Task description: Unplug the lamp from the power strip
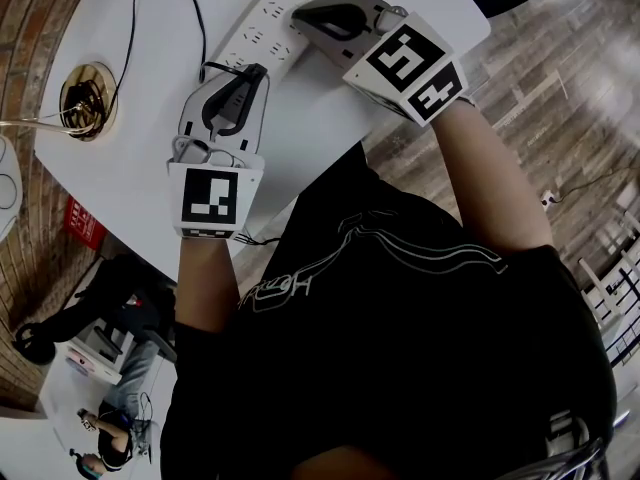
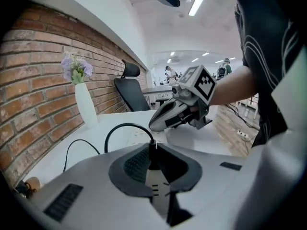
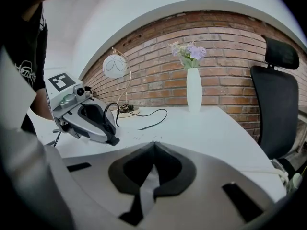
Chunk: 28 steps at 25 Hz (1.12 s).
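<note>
A white power strip (image 1: 262, 28) lies on the white table (image 1: 130, 198). My left gripper (image 1: 258, 70) is shut on a black plug (image 2: 152, 152) at the strip's near end. The plug's black cable (image 2: 120, 128) loops up and away toward the brass lamp base (image 1: 87, 98). The jaws hide whether its prongs sit in a socket. My right gripper (image 1: 297, 13) rests its tips on the strip's far part, shut with nothing between its jaws. In the right gripper view the lamp's white globe (image 3: 115, 66) stands behind the left gripper (image 3: 112, 140).
A white vase with purple flowers (image 3: 194, 90) stands by the brick wall. A black office chair (image 3: 278, 104) is beyond the table's far corner. The table edge runs close to the person's body, and wooden floor lies to the right.
</note>
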Each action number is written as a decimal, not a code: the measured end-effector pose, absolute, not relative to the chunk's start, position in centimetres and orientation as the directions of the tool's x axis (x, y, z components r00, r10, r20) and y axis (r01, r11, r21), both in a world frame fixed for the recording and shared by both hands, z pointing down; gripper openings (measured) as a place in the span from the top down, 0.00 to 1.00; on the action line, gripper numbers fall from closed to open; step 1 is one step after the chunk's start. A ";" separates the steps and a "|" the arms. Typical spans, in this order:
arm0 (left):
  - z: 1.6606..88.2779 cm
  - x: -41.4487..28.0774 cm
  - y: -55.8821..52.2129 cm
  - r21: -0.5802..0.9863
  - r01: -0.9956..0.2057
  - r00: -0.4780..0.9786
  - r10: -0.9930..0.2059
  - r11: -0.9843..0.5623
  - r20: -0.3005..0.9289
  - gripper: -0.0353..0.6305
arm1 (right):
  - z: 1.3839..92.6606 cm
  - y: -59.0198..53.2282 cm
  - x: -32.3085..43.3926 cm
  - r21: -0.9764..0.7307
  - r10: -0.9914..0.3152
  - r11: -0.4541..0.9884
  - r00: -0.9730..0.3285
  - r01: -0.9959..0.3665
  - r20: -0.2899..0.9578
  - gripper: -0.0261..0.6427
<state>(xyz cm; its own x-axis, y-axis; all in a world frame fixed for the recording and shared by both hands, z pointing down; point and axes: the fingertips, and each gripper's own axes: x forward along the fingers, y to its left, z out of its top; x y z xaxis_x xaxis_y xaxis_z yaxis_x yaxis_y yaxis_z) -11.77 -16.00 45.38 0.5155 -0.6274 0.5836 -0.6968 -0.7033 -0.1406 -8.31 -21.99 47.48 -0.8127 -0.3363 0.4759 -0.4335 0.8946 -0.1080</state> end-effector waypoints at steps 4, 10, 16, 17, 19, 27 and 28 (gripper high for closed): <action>45.0 -11.8 -16.0 -0.049 -0.730 0.551 -0.631 -0.681 0.546 0.88 | 47.5 -21.9 -8.3 -0.107 -0.331 0.898 -0.814 -0.428 0.478 0.97; 37.5 -14.5 -19.8 0.052 -0.784 0.593 -0.721 -0.619 0.358 0.88 | 47.6 -21.9 -8.2 -0.109 -0.331 0.896 -0.810 -0.431 0.484 0.97; 36.4 -13.8 -18.9 0.072 -0.751 0.632 -0.682 -0.657 0.368 0.88 | 47.5 -21.8 -8.1 -0.110 -0.337 0.893 -0.808 -0.437 0.483 0.97; 36.3 -13.6 -18.8 0.077 -0.749 0.636 -0.681 -0.658 0.363 0.88 | 47.5 -21.8 -8.1 -0.111 -0.336 0.892 -0.809 -0.437 0.483 0.97; 36.2 -13.4 -18.7 0.084 -0.744 0.643 -0.678 -0.662 0.356 0.88 | 47.5 -21.9 -8.1 -0.114 -0.338 0.890 -0.808 -0.441 0.484 0.97; 36.5 -13.9 -17.7 0.090 -0.772 0.612 -0.698 -0.629 0.373 0.88 | 47.0 -21.7 -8.0 -0.104 -0.342 0.890 -0.802 -0.444 0.490 0.97; 36.6 -13.9 -17.4 0.091 -0.773 0.610 -0.696 -0.628 0.378 0.88 | 46.5 -21.5 -8.0 -0.103 -0.347 0.890 -0.806 -0.444 0.479 0.97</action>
<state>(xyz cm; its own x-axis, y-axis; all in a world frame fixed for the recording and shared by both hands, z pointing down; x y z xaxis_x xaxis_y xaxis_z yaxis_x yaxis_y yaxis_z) -13.87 -17.40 36.61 0.6101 -0.6960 0.3785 -0.7729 -0.6279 0.0913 -7.99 -21.52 46.49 -0.8061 -0.3470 0.4794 -0.4442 0.8900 -0.1029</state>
